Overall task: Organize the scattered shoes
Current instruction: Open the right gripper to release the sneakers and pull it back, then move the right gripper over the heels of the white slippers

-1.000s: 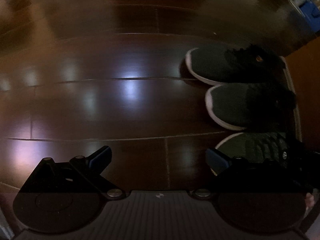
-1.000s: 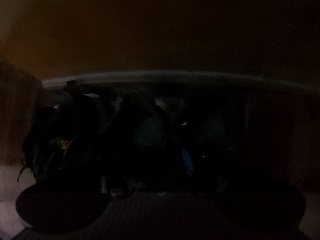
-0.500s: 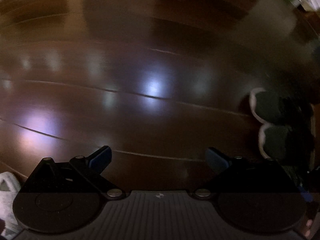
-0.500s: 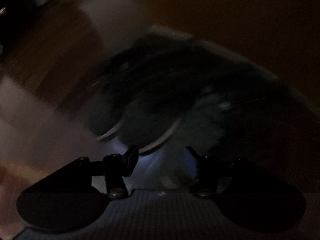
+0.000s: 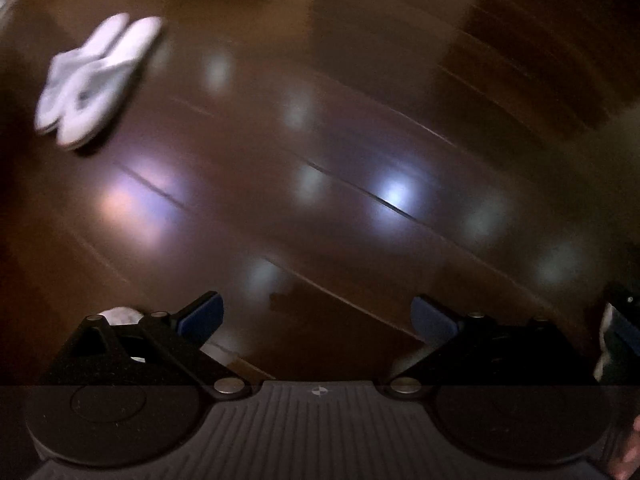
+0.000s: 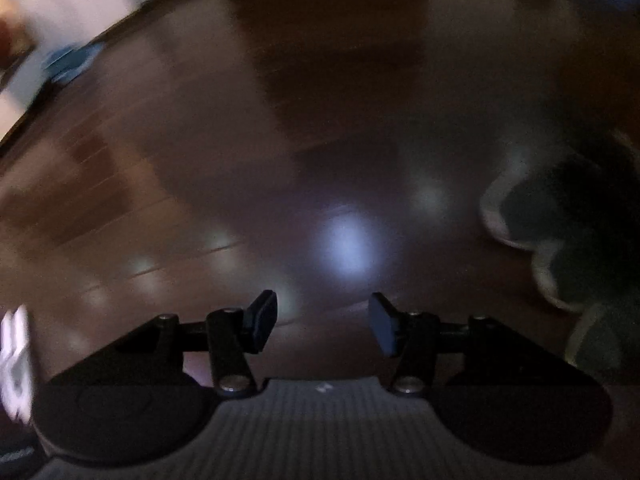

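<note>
Both tools hang empty over a dark wooden floor [image 5: 320, 208], the left tool [image 5: 316, 318] spread wide and the right tool [image 6: 322, 320] parted more narrowly. A pair of white slippers [image 5: 94, 80] lies side by side far ahead and left of the left tool, well apart from the dark sneakers [image 6: 568, 236] lined up at the right tool's right. The slippers look like the next pickup: approach low, grip one by its strap or rim, and set it beside the sneakers, toes aligned.
</note>
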